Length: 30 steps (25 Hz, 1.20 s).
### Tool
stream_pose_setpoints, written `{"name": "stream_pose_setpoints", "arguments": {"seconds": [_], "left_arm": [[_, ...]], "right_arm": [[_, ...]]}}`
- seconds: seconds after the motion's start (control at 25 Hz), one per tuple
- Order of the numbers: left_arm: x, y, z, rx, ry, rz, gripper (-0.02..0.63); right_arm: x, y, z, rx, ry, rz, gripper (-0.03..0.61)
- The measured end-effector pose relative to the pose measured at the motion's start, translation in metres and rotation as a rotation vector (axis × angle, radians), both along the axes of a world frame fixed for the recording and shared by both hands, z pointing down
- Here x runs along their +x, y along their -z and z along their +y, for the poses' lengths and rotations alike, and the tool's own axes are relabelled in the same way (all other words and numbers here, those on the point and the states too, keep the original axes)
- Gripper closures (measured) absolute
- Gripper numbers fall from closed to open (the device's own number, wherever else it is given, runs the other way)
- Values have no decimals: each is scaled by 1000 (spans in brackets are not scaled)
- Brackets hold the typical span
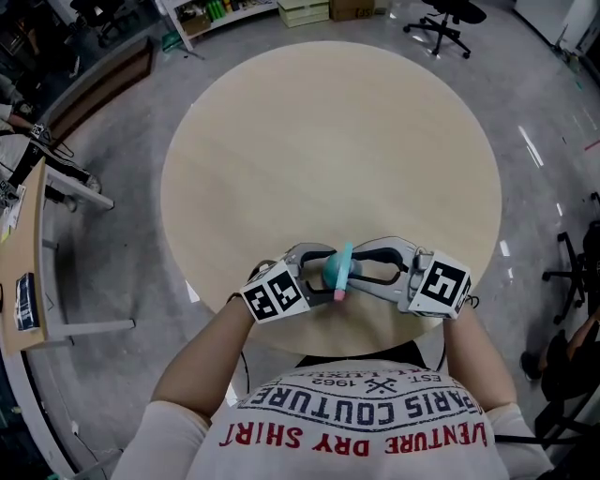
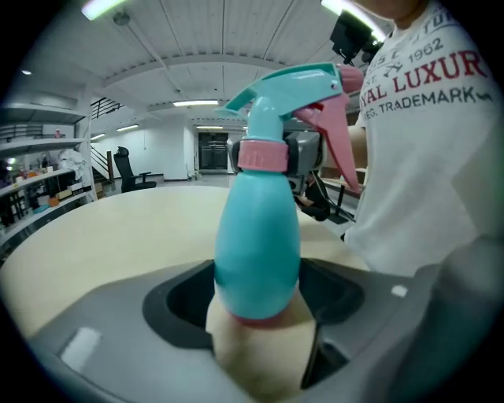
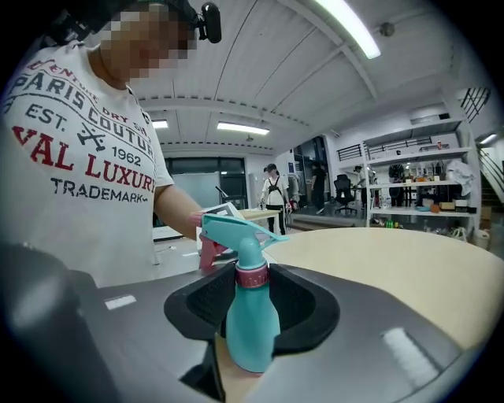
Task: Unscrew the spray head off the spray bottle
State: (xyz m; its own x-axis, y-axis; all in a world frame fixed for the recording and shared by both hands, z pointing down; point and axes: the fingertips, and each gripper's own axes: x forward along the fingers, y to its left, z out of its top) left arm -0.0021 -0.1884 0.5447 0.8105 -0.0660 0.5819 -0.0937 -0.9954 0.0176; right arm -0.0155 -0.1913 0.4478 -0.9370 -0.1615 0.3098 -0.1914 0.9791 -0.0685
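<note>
A teal spray bottle (image 1: 337,272) with a pink collar and pink trigger is held over the near edge of the round wooden table (image 1: 328,131). My left gripper (image 1: 317,272) comes in from the left. In the left gripper view the bottle's wide body (image 2: 258,236) fills its jaws, and the left gripper (image 2: 260,315) is shut on it. My right gripper (image 1: 364,269) comes in from the right. In the right gripper view the right gripper (image 3: 252,303) has its pads at the pink collar (image 3: 252,275) below the teal spray head (image 3: 232,232). One right fingertip (image 2: 304,153) presses the collar (image 2: 260,155).
The person's torso in a white printed shirt (image 1: 361,412) is right behind the grippers. A desk (image 1: 23,253) stands at the left, an office chair (image 1: 441,23) beyond the table, and shelves (image 3: 409,197) further off.
</note>
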Motion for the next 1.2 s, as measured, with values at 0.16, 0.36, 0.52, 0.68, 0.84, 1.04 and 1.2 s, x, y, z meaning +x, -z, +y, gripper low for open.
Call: {"name": "stream_pose_setpoints", "arguments": {"seconds": [0.16, 0.36, 0.52, 0.68, 0.84, 1.04, 1.2], "left_arm": [[1, 2, -5, -11, 118, 26, 282], [13, 2, -12, -7, 326, 19, 282], [20, 2, -10, 8, 403, 12, 282], [22, 1, -6, -2, 402, 17, 282], [16, -1, 8, 22, 198, 30, 282], [7, 4, 27, 20, -74, 23, 284], [11, 3, 28, 23, -69, 15, 284]], "right_arm": [[2, 1, -4, 10, -96, -21, 416], [15, 5, -11, 46, -265, -69, 407], [11, 1, -13, 112, -273, -30, 420], [12, 3, -12, 135, -285, -1, 430], [5, 3, 6, 121, -134, -55, 434], [9, 3, 26, 44, 114, -19, 443], [6, 5, 27, -16, 101, -42, 443]]}}
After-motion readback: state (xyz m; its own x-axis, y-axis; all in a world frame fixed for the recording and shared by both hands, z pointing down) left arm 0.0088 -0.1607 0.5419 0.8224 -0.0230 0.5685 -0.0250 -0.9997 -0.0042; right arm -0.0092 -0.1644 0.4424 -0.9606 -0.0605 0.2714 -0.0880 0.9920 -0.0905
